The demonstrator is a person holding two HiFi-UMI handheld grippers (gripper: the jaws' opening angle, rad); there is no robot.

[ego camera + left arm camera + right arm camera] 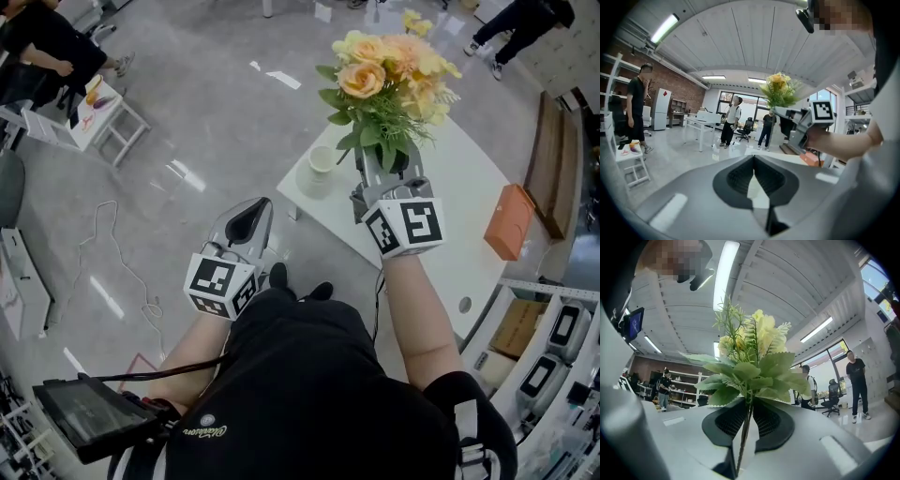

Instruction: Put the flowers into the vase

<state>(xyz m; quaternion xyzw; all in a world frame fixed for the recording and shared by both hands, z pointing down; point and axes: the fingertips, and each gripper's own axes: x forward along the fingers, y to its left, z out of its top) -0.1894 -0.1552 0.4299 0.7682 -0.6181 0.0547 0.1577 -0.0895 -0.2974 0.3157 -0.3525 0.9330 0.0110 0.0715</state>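
Observation:
A bunch of yellow and peach artificial flowers (394, 70) with green leaves stands upright in my right gripper (386, 173), which is shut on the stems above the white table (450, 187). In the right gripper view the thin stems (744, 427) run down between the pads and the leaves (750, 366) spread just above them. A small white vase (322, 161) stands on the table's near-left corner, left of the flowers. My left gripper (251, 217) hangs over the floor left of the table, shut with nothing in it (753, 180). The left gripper view shows the bouquet (778, 89) off to its right.
An orange box (509, 221) lies on the table's right edge. A low white side table (89, 117) and a loose cable (112, 253) are on the floor at left. Several people (729, 124) stand farther off by desks. A tablet (89, 412) hangs at my left hip.

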